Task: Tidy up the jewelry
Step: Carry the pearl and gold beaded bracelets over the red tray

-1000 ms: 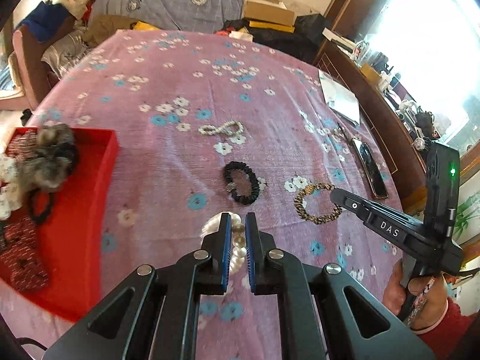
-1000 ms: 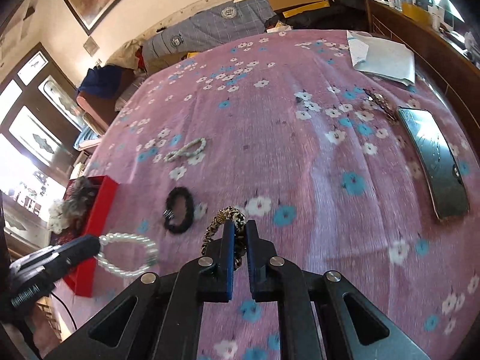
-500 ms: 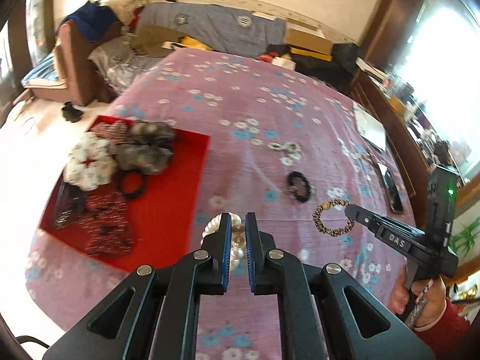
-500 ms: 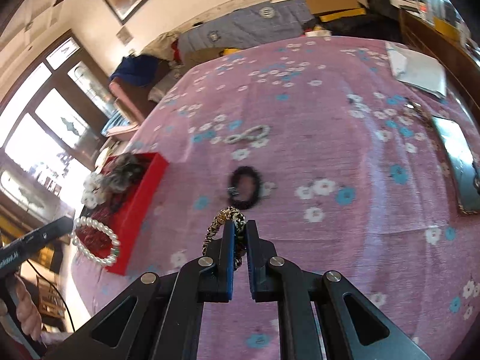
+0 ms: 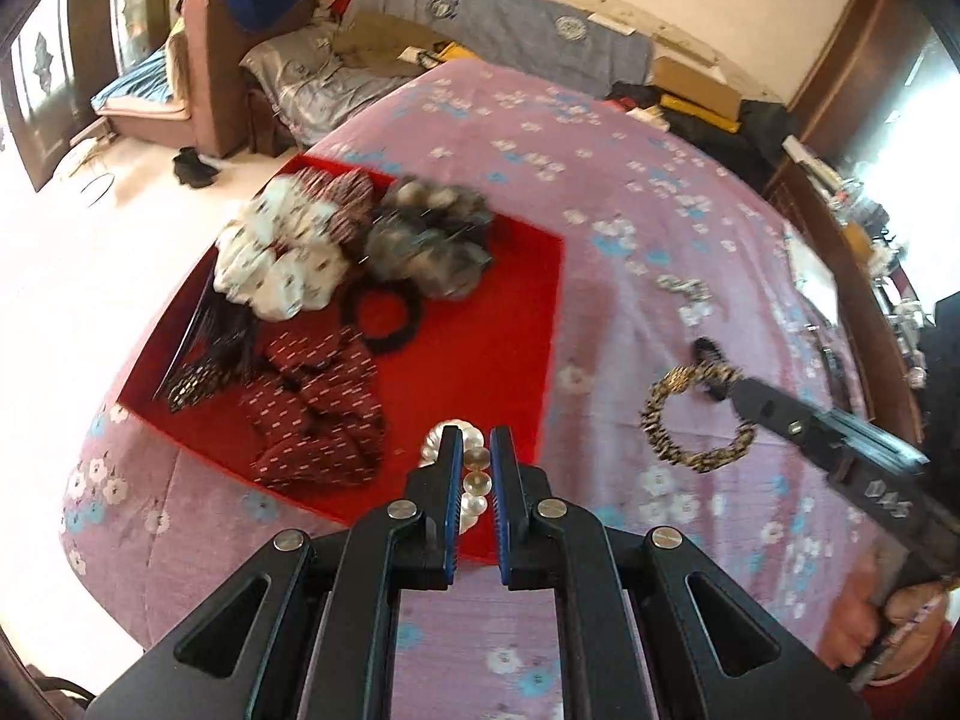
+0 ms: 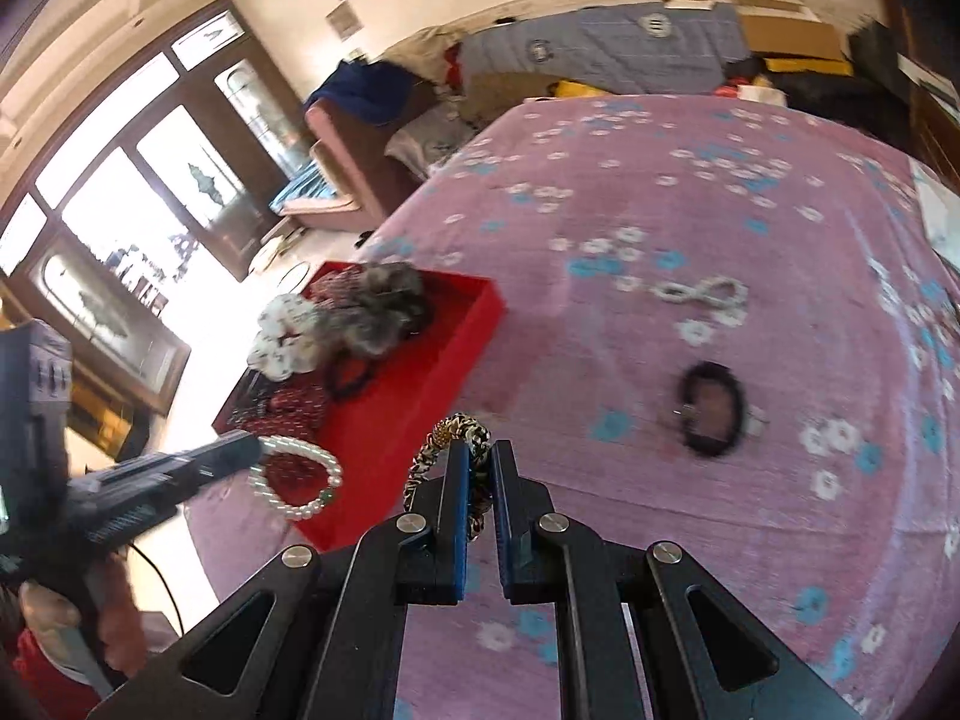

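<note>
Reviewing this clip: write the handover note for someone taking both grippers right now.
Left gripper: jaws shut on the pearl bracelet, held over the red tray's near edge.
Right gripper: jaws shut on the gold-and-black bracelet, in the air beside the tray.
Done: scrunchies and hair ties lie in the tray.
Left: drop both bracelets in, then fetch the black bracelet and the white beaded chain from the bedspread.

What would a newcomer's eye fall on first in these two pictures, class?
Probably the bright red tray at the left edge of the flowered bedspread, piled with hair scrunchies. Next, the two black claws in the foreground: the left claw is shut on a pearl bracelet, and the right claw on a gold-and-black bracelet.
</note>
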